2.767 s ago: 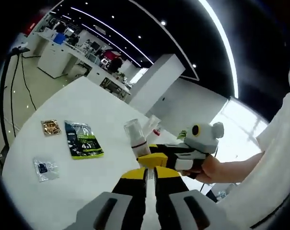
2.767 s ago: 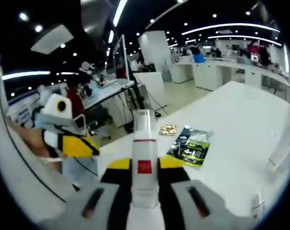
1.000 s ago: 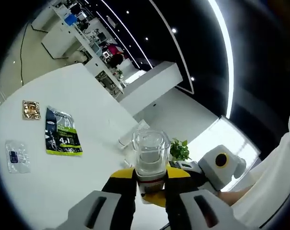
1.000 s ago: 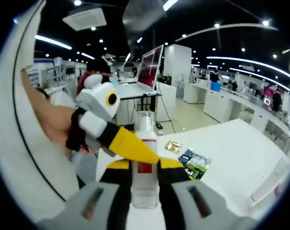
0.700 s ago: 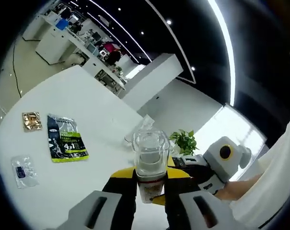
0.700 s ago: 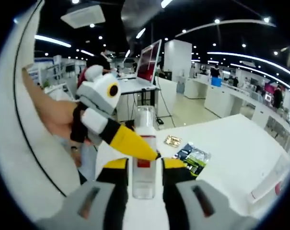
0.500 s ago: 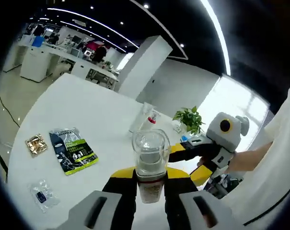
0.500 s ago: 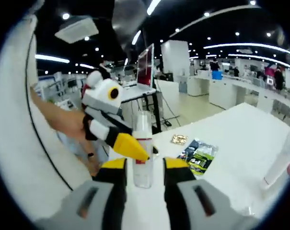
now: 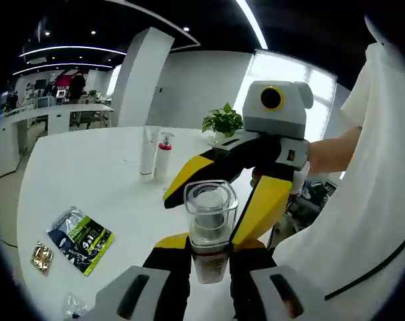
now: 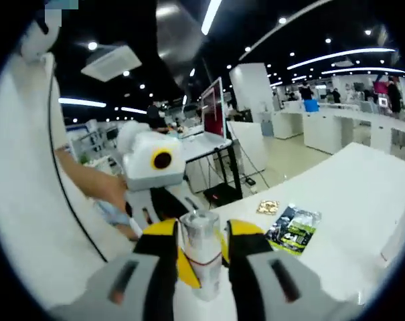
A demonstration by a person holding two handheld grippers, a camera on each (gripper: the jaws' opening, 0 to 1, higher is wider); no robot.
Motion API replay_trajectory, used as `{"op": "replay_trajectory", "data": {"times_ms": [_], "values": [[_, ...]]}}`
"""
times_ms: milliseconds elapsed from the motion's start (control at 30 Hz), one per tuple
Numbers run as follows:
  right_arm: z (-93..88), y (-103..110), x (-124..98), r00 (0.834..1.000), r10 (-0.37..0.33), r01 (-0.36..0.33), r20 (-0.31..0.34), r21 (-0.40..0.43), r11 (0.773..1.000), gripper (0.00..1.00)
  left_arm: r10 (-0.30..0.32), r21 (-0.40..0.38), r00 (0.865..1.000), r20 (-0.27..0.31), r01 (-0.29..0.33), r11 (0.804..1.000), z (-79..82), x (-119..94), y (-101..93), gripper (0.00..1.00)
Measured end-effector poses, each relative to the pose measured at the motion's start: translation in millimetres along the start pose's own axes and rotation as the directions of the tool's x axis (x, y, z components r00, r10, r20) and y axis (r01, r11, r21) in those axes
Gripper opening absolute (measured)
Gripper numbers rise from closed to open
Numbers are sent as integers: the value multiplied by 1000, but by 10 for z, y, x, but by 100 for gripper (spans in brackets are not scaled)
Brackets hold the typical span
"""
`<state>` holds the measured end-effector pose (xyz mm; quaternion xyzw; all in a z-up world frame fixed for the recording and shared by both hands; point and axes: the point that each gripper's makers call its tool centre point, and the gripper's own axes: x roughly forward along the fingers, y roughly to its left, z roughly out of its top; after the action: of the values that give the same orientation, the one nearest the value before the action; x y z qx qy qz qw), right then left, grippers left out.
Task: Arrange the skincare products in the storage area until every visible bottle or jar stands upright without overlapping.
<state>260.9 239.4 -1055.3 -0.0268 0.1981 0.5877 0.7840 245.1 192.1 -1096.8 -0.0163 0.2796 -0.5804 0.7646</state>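
Left tongs [image 9: 209, 257]: I had them clamped on the clear-capped bottle [image 9: 209, 227], raised off the white surface [image 9: 88, 180] for standing upright.
Right tongs [image 10: 201, 251]: spread, straddling that bottle without pressing; handover looked done.

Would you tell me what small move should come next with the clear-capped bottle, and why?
Probably draw the right gripper back clear of the clear-capped bottle. Its jaws stand open on either side of the bottle, while the left gripper is shut on it, ready to stand it on the white table.
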Motion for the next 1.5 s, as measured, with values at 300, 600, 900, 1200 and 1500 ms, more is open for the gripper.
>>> {"op": "replay_trajectory", "data": {"times_ms": [300, 600, 900, 1200, 1500], "values": [[-166, 10, -66, 995, -19, 22, -97, 28, 999, 21, -85, 10, 995, -45, 85, 996, -102, 91, -59, 22], [-259, -132, -165, 982, -134, 139, -136, 29, 990, 19, -128, 52, 991, -41, 130, 990, -79, 254, -18, 22], [-77, -639, -432, 959, -280, 282, -36, 133, 950, 19, -67, -63, 998, 21, 68, 996, -13, 292, 284, 32], [-97, -1547, -879, 847, -531, 513, 29, 220, 830, 19, 51, -236, 995, 85, -29, 971, -80, 12, 592, 33], [-271, -2275, -1217, 731, -681, 652, 34, 256, 713, 19, 126, -315, 987, 102, -88, 945, -280, -182, 608, 29]]}}
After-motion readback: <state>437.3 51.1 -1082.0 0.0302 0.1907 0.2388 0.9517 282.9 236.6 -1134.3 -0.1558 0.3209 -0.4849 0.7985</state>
